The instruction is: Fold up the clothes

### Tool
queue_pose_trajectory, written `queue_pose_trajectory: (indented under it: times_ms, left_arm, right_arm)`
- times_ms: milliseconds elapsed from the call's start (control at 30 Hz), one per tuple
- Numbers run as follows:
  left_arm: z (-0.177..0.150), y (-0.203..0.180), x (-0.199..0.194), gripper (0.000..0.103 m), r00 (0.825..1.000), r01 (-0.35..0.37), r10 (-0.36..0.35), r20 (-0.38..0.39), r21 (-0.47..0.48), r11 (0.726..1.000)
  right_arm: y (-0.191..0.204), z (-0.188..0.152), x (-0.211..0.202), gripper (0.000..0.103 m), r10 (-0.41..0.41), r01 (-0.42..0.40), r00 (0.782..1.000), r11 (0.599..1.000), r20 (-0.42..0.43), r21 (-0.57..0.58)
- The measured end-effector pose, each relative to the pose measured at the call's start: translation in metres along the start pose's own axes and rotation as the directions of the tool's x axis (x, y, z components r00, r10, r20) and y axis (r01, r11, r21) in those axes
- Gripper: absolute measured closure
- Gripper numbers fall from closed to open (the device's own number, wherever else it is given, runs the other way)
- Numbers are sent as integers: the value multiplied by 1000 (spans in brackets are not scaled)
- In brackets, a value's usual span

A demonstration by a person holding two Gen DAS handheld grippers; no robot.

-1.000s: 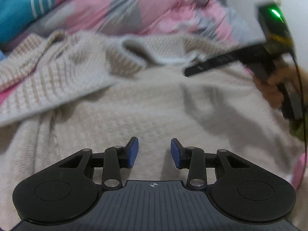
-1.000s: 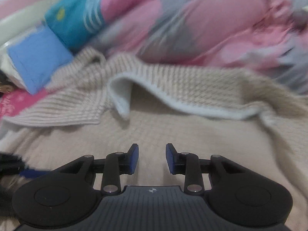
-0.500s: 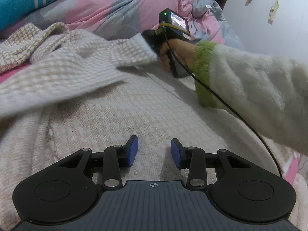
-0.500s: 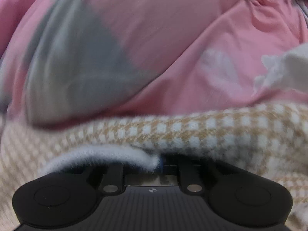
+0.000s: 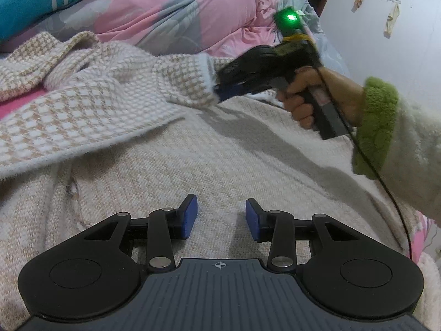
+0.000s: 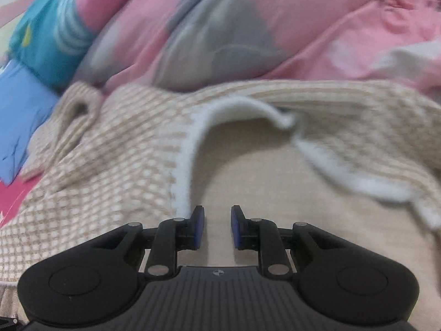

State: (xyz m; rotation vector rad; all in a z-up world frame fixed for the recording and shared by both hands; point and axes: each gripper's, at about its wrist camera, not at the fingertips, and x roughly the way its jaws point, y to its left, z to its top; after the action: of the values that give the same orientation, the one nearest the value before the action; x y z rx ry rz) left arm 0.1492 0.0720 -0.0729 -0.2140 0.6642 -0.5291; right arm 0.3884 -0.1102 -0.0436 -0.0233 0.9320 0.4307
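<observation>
The left claw (image 5: 220,218) hangs wide and empty, low over cloth. The right claw (image 6: 217,227) is also parted, by a narrower gap, with nothing between its pads. In the left view its tips sit at a corner of checked cloth, but blur hides whether they touch it.

Beyond both claws a pink and grey quilt (image 5: 165,8) is heaped across the back. Directly under and ahead of the left claw lies a beige knit (image 5: 220,151), spread fairly flat. A checked knit (image 5: 96,104) lies crumpled across the beige knit's far edge, ahead and to the left of the left claw. Whether the two are one garment or two cannot be told. Its white trim (image 6: 184,171) runs just left of the right claw's left pad and curls away ahead.

Both knits look thick, soft and limp, light enough to lift. They would likely sag and stretch rather than hold a crease, and the loose weave could snag on a pad. The trim looks the firmest hold: a pinch on a corner or hem there, one claw at each end, should keep an edge straight.
</observation>
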Motion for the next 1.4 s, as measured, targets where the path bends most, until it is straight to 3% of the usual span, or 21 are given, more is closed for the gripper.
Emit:
queue_pose_trajectory:
  times_ms: [167, 367, 467, 567, 633, 800, 933, 1000, 1100, 1233, 1333, 1400]
  left_arm:
    - [-1, 0, 0, 63, 1000, 4, -4, 2, 2, 1000]
    - [-2, 0, 1, 58, 1000, 14, -15, 6, 15, 1000]
    - [-1, -1, 0, 57, 1000, 17, -17, 5, 16, 1000]
    - [-3, -5, -8, 56, 999, 27, -27, 21, 22, 999]
    - [-5, -10, -17, 54, 998, 39, -40, 40, 25, 999]
    - [-9, -20, -38, 47, 994, 71, -74, 86, 32, 997]
    - [-13, -29, -56, 40, 987, 97, -101, 123, 39, 995]
    - [-24, -32, -73, 40, 989, 93, -94, 115, 14, 996]
    - [-41, -37, -101, 40, 992, 84, -80, 96, -30, 996]
    - [-54, -27, -148, 40, 991, -40, 50, 123, -83, 996]
    - [-59, -19, -183, 40, 972, -163, 180, 153, -119, 980]
    - [-63, -13, -199, 40, 946, -259, 278, 164, -130, 957]
  right_arm:
    - [16, 36, 44, 82, 54, -55, 998, 998, 18, 44]
    - [6, 71, 88, 91, 12, -29, 994, 988, 107, 154]
    - [6, 70, 84, 91, -2, -19, 992, 986, 124, 167]
    - [-3, 55, 54, 87, -32, 4, 993, 972, 114, 234]
    - [-14, 37, 19, 86, -43, 7, 992, 959, 121, 283]
    - [-36, -41, -111, 85, 31, -99, 978, 940, 207, 327]
    - [-61, -124, -234, 81, 66, -179, 949, 917, 308, 355]
    - [-72, -171, -277, 78, 77, -214, 940, 891, 332, 400]
    - [-69, -234, -301, 78, 86, -229, 947, 859, 311, 459]
    - [-47, -279, -301, 78, 134, -255, 947, 866, 291, 431]
    - [-14, -282, -281, 78, 212, -292, 941, 902, 265, 318]
    - [12, -279, -265, 77, 247, -302, 940, 923, 235, 238]
